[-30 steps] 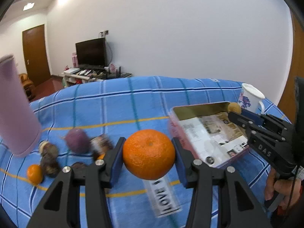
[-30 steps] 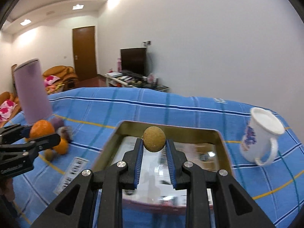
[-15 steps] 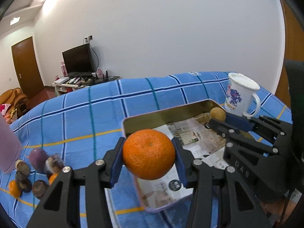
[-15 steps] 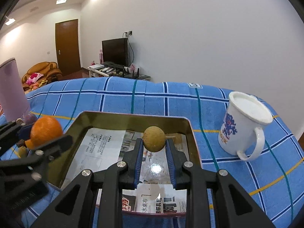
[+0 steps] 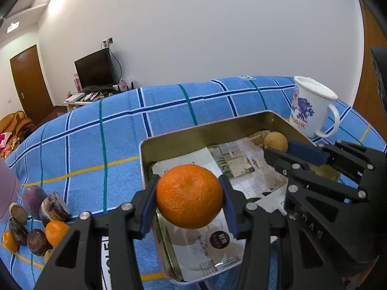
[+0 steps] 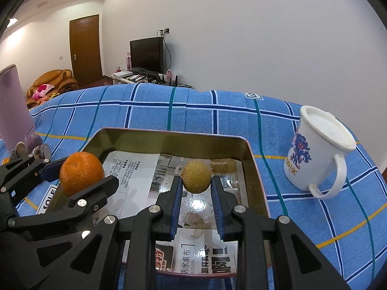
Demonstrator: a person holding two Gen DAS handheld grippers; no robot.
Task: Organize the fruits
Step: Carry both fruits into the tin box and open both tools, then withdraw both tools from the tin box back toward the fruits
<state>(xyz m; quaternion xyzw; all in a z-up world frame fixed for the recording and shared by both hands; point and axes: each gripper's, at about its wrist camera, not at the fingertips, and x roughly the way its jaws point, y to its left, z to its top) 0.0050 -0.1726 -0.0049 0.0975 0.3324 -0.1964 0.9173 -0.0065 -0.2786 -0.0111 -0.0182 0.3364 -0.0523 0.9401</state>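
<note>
My left gripper [image 5: 189,197] is shut on an orange [image 5: 189,195], held just above the near left part of a gold metal tray [image 5: 205,130] lined with newspaper. The same orange [image 6: 81,172] shows at the left of the right wrist view, over the tray's left rim. My right gripper [image 6: 196,181] is shut on a small round tan fruit [image 6: 196,176], held low over the tray [image 6: 169,142] toward its far right side. In the left wrist view that tan fruit [image 5: 275,141] sits at the tip of the right gripper.
A pile of loose fruit [image 5: 36,220], purple, brown and small orange ones, lies on the blue checked cloth [image 5: 96,145] left of the tray. A white mug [image 6: 316,152] stands right of the tray. A tall pink cylinder [image 6: 13,106] stands at far left.
Both grippers moved over the tray with their fruits, the left coming across from the fruit pile side and the right sinking lower toward the newspaper. Neither grip changed.
</note>
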